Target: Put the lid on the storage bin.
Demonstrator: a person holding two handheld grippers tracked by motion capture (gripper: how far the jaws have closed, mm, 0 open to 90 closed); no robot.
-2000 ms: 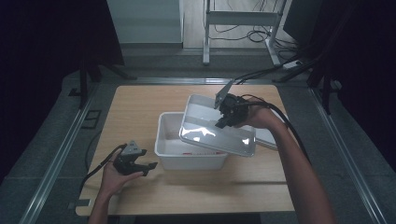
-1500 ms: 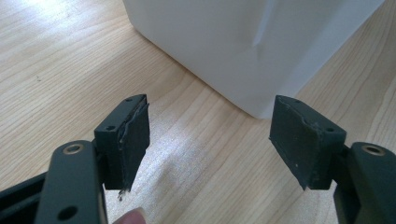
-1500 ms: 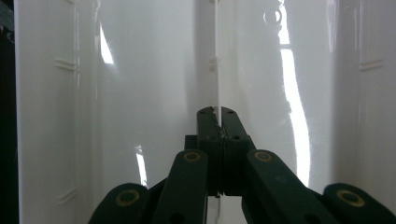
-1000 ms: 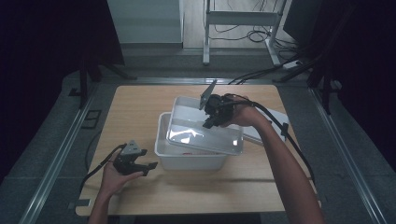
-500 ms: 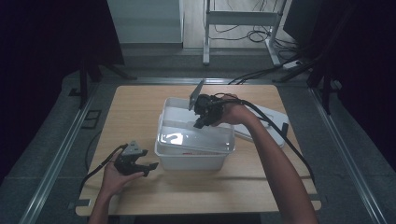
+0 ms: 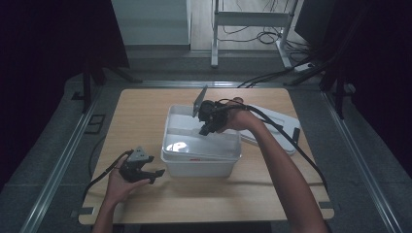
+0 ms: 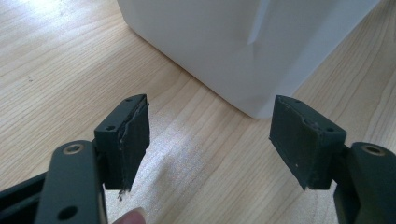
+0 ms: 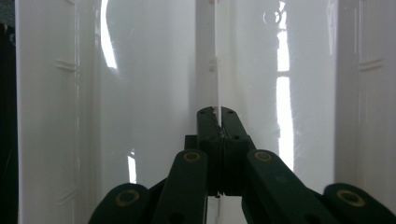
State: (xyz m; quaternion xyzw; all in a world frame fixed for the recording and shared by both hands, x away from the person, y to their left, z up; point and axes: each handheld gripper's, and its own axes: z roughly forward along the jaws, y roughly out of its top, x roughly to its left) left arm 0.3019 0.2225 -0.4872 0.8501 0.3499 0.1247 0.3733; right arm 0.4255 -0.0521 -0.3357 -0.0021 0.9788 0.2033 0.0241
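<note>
Lid, white flat rectangular plastic [image 6: 201, 143], is lying over the white rectangular plastic tub [image 6: 199, 167], mid surface, slightly toward the near edge. It covers the near part of the tub; a strip at the tub's far edge looks uncovered, so I'd judge it not seated yet.

Right claw [image 6: 206, 127] is closed tight on a thin raised rib or edge of the lid [image 8: 215, 70]; in the right gripper view the jaws meet with just that white sliver between them. Claw sits over the lid's far side, right of centre.

Key relation: lid's long axis runs left-right, parallel to the surface's near edge, same as the tub's. The lid sits offset toward the near edge relative to the tub, so seating it probably needs a short shift away from the person, then down. Right hand is the one on it.

Left claw [image 6: 145, 172] is wide open, holding nothing, resting near the near-left corner of the wooden surface [image 6: 141, 121], just beside the tub's left end [image 7: 233, 51].

Second white flat piece [image 6: 277, 124] lies toward the right edge; can't tell what it is.
</note>
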